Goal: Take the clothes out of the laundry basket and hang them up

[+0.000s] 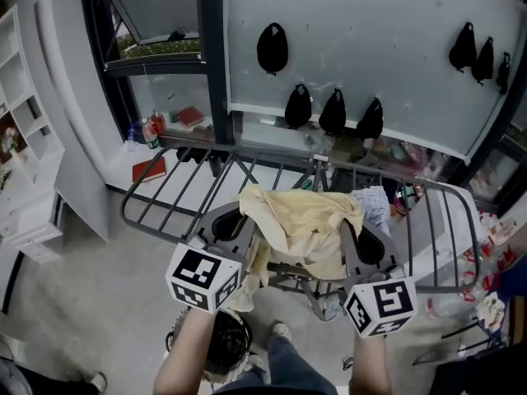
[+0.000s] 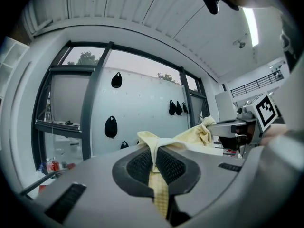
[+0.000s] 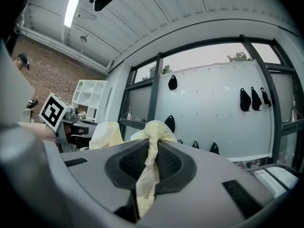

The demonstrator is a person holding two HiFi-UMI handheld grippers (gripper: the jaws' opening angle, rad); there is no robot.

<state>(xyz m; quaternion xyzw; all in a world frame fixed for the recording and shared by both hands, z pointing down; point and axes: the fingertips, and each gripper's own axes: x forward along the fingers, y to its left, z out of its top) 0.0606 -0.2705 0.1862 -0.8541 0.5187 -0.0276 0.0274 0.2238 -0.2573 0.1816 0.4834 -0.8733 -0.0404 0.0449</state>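
Note:
A pale yellow garment (image 1: 298,220) hangs spread between my two grippers, held up over the grey drying rack (image 1: 181,192). My left gripper (image 1: 235,223) is shut on the garment's left edge; in the left gripper view the yellow garment (image 2: 156,175) is pinched between the black ribbed pads (image 2: 137,167). My right gripper (image 1: 361,241) is shut on the right edge, and in the right gripper view the yellow garment (image 3: 148,170) runs down between the pads (image 3: 168,163). The laundry basket (image 1: 210,344) sits on the floor below my left forearm, mostly hidden.
The rack's bars stretch left and right under the garment, with other cloth (image 1: 377,204) lying on its right side. Black bags (image 1: 272,48) hang on the white wall behind. A white shelf unit (image 1: 20,138) stands at the left, and clutter (image 1: 494,295) fills the right floor.

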